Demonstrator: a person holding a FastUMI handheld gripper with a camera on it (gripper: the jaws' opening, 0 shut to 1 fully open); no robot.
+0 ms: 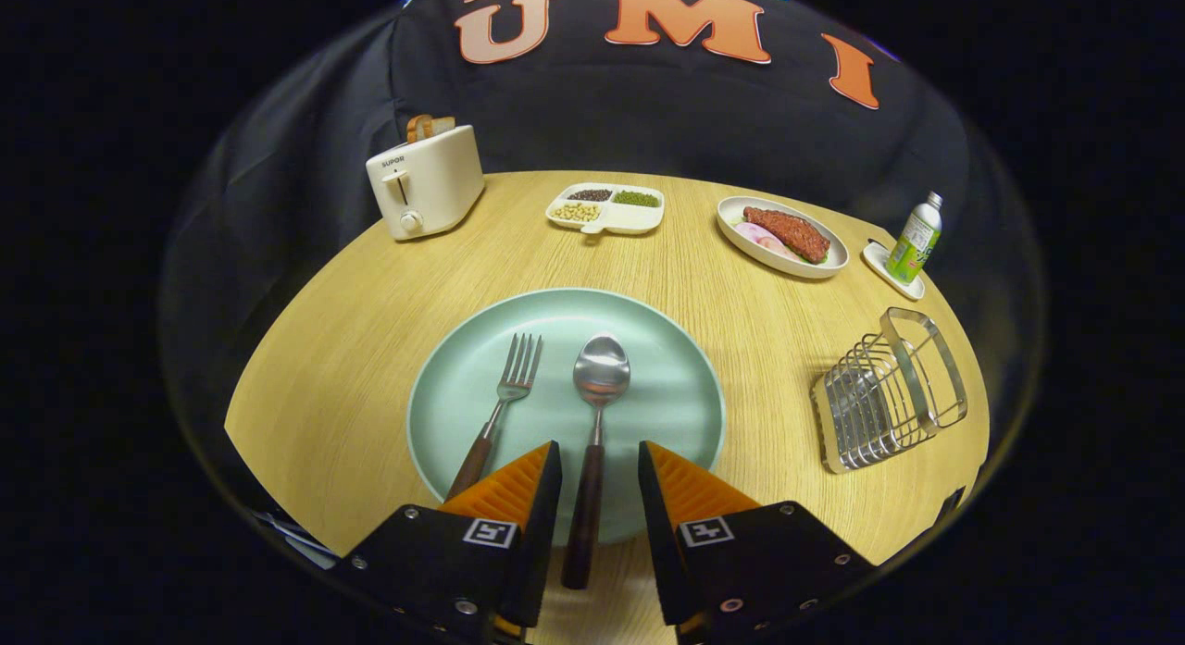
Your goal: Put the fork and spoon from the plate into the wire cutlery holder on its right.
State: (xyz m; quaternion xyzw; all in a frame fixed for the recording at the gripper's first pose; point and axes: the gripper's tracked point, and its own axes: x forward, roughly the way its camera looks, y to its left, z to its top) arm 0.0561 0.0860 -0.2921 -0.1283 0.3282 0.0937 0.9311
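You held the tongs [599, 469] spread astride the brown wooden handle of the steel spoon [594, 434] on the pale green round plate [444, 400], so pinching it looked due next.

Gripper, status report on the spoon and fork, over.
Gripper open, fingers straddling the spoon handle, not pressing. Fork beside it on the plate. Holder empty, off to the right. Nothing in the way.
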